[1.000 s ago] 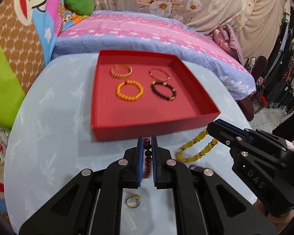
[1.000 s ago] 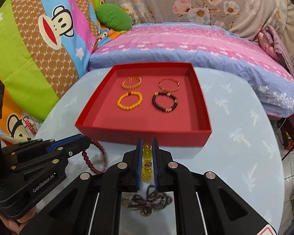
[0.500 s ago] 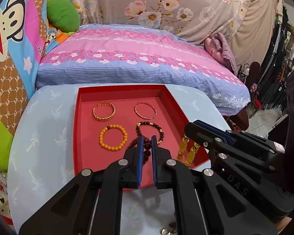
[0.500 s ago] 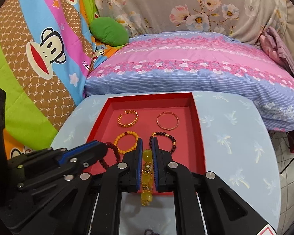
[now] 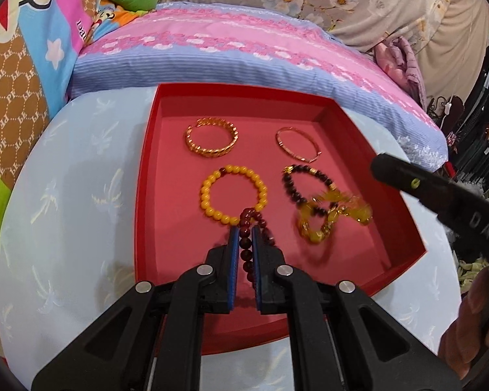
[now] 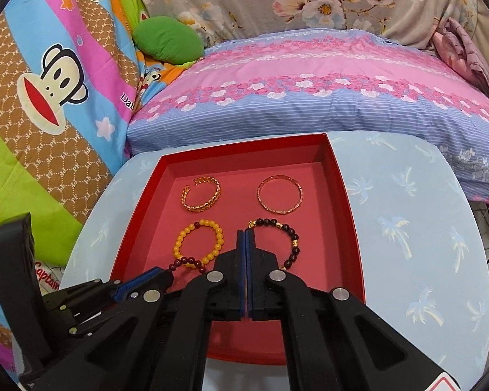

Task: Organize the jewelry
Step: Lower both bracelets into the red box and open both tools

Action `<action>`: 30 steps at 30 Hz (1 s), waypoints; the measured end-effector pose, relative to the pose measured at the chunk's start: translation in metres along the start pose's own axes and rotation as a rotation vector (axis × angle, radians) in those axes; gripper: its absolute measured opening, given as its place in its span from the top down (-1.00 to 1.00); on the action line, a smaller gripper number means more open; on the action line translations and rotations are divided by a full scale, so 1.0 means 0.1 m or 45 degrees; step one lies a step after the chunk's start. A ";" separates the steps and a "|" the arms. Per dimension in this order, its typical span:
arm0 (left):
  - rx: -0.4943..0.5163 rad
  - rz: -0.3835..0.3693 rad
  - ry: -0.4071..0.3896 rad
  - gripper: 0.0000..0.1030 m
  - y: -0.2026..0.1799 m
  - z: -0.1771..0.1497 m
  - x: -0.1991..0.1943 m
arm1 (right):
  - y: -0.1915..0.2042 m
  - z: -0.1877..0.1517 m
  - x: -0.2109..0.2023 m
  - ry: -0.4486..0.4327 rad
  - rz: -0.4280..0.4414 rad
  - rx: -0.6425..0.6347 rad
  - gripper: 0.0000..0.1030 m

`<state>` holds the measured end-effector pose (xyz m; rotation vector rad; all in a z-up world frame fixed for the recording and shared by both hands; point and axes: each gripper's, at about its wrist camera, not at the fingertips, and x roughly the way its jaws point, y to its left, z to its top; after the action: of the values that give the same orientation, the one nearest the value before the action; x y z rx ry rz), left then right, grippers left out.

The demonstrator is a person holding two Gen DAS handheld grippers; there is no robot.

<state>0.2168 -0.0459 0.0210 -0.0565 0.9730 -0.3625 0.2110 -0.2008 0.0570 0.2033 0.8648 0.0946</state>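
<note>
Over a shallow red cardboard tray (image 5: 146, 176) on a pale blue palm-print tablecloth (image 5: 65, 195), the left gripper (image 5: 244, 238) pinches a dark red round-bead bracelet (image 5: 246, 251) whose free loop touches the orange round-bead bracelet (image 5: 233, 195) lying in the tray. The right gripper (image 6: 246, 238) has its fingers pressed together with nothing between them, poised over the tray floor between the orange bracelet and a dark brown bead bracelet with gold spacers (image 6: 291, 238). A blurred translucent yellow bead bracelet (image 5: 332, 218) overlaps that dark one's near edge, and a gold chain-pattern open cuff (image 5: 212, 141) and a thin rose-gold bangle (image 5: 298, 145) rest in the far row.
</note>
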 end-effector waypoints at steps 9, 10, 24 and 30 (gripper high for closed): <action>0.050 0.140 -0.038 0.72 0.03 -0.03 0.00 | -0.06 -0.14 0.19 0.048 -0.049 0.002 0.98; 0.041 0.144 -0.044 0.65 0.04 -0.02 -0.01 | -0.08 -0.15 0.23 0.062 -0.050 0.002 0.98; -0.003 0.195 -0.106 -0.01 0.06 0.01 -0.15 | -0.11 -0.34 0.36 0.127 -0.063 0.006 0.72; -0.007 0.189 -0.123 -0.06 0.01 -0.07 -0.25 | -0.16 -0.45 0.10 0.078 -0.065 0.027 0.48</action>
<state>0.1988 -0.0358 0.0373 -0.0068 0.8765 -0.2188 0.1830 -0.2082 0.0175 0.1987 0.9320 0.0444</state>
